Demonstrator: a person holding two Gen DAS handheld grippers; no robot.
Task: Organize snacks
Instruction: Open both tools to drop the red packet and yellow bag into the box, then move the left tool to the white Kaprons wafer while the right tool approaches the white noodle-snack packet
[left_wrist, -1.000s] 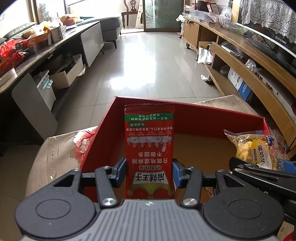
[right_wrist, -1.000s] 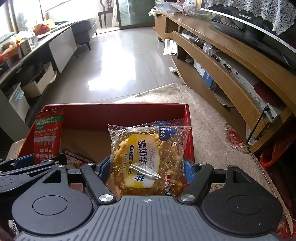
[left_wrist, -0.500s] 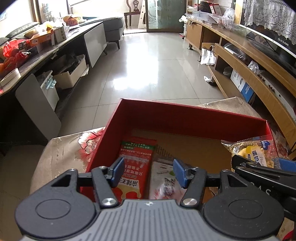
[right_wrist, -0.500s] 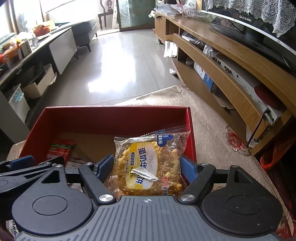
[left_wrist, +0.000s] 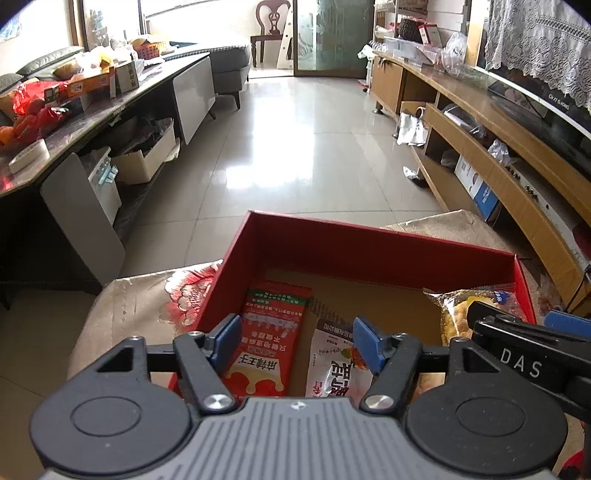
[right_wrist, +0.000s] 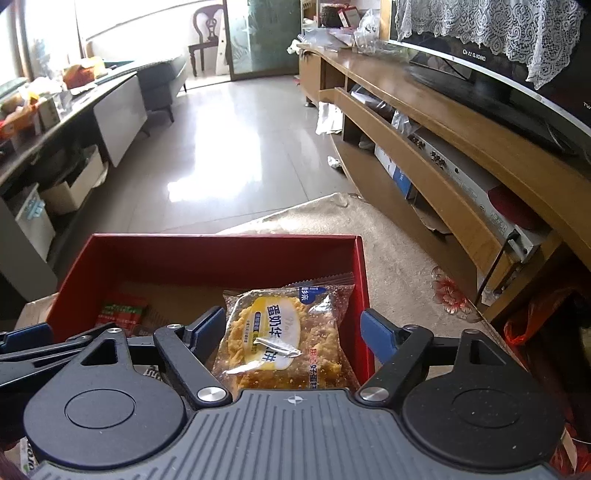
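Left wrist view: the left gripper (left_wrist: 297, 341) is seen in the lower middle of the frame, its blue pads (left_wrist: 228, 341) spread apart and pressing on nothing; its jaws have just been opening. Below and between them, the red packet (left_wrist: 267, 341) lies flat on the brown floor of the red box (left_wrist: 362, 242), its lower end cut off by the gripper body. Just to its right, a white packet (left_wrist: 332, 363) is partly covered by the right pad, and its print is hard to read. At the right edge, the waffle pack (left_wrist: 452, 308) is largely hidden behind the black arm of the right gripper (left_wrist: 517, 325). The box rests on a beige cloth (left_wrist: 136, 306) with a red flower.

Right wrist view: the right gripper (right_wrist: 293, 334) fills the lower frame, its jaws spread wider than the waffle pack (right_wrist: 284, 336), having just been opening. No pad is seen touching the pack, which lies inside the box (right_wrist: 207, 253) against the right wall, its lower edge hidden by the gripper. In the lower left, only the top of the red packet (right_wrist: 122, 314) shows above the left gripper (right_wrist: 26, 338), whose fingers are mostly cut off.
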